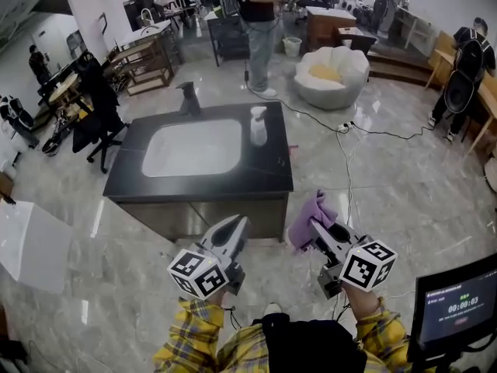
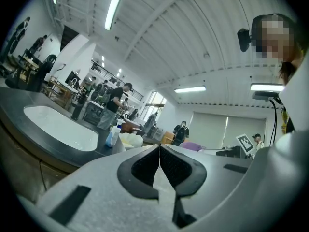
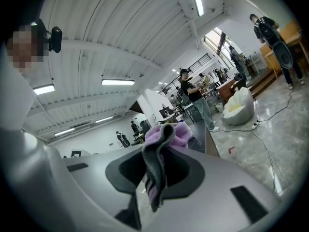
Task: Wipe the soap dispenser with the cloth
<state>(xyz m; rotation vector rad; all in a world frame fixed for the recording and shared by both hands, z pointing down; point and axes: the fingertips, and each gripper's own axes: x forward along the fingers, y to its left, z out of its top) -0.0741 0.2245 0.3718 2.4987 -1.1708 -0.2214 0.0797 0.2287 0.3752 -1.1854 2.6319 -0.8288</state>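
1. At the near edge of the head view, two yellow checked sleeves [image 1: 186, 340] are seen, one behind each gripper.
2. The left gripper [image 1: 241, 222] [image 2: 159, 146] is held level. Its jaws are pressed fully together, and nothing is gripped between them.
3. The right gripper [image 1: 314, 225] [image 3: 161, 151] is held beside it, with its jaws clamped on the purple cloth [image 1: 311, 212] [image 3: 166, 134]. The cloth is bunched above the jaw tips, and a dark-edged fold is seen hanging down between the pads.
4. A dark screen [image 1: 454, 305] is seen at the lower right, near the right gripper.
5. Beyond both grippers, and well apart from them, a counter [image 1: 272, 169] with a dark top is seen on the glossy floor [image 1: 404, 193]. A white basin [image 1: 194, 148] is set into the top.
6. The soap dispenser [image 1: 258, 127] [image 2: 112, 135] is seen upright on the counter top, just to the right of the basin. It is touched by neither gripper and is well apart from the cloth.
7. A dark tap [image 1: 189, 98] is mounted at the counter's far edge, behind the basin.
8. Farther off, a standing person [image 1: 260, 22] is seen, with a white round seat [image 1: 332, 72] to the right. A cable [image 1: 373, 130] is laid across the floor.
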